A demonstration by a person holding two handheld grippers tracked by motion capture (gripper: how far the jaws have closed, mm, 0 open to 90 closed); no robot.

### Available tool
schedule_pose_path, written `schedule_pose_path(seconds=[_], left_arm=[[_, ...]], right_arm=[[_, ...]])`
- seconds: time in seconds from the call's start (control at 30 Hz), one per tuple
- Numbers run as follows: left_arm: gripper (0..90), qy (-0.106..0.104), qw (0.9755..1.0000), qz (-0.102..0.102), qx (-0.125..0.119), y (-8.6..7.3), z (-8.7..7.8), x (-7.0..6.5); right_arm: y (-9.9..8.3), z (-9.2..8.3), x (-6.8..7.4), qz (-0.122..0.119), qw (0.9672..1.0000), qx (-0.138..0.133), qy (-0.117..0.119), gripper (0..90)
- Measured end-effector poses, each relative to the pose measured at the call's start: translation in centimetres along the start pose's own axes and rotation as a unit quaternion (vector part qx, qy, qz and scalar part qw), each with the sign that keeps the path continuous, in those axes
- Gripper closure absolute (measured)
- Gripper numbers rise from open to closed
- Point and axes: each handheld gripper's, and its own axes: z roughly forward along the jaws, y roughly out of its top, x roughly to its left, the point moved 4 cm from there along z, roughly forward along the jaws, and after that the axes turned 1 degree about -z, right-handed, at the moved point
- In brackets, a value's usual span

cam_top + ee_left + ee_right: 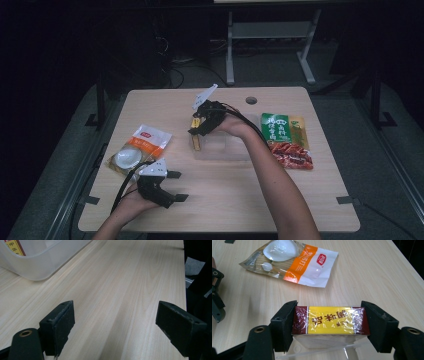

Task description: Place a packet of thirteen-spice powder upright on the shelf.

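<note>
Clamping the yellow box (330, 320) in my right gripper (197, 134), I hover above the clear bin (227, 150) to drop it, left gripper (177, 186) resting open near me.

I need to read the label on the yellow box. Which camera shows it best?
The right gripper view: the box lies close up between the right claw's pads, label facing the camera. The high view shows it small under that claw. The left gripper view catches a corner of it through the tub wall.
</note>
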Motion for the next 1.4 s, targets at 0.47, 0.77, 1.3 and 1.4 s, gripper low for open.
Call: schedule_pose_path(seconds=[0.47,0.77,1.3,1.4], left_arm=[[13.4,0.003,1.0000,-0.004,0.005,0.0,-0.1,0.1],[13.3,0.010,0.9999,-0.008,0.004,-0.1,-0.4,0.6],[13.6,0.014,0.9998,-0.013,0.006,-0.1,-0.8,0.8],[13.7,0.014,0.9998,-0.010,0.006,0.0,-0.7,0.8]], right_arm=[[-0.1,-1.7,-0.1,0.022,0.9995,-0.014,-0.017,15.3],[-0.9,-4.8,0.6,0.033,0.9985,-0.029,-0.032,14.4],[-5.7,-9.7,3.4,0.065,0.9947,-0.031,-0.073,14.7],[-6.5,-10.4,4.2,0.079,0.9938,-0.033,-0.070,14.7]])
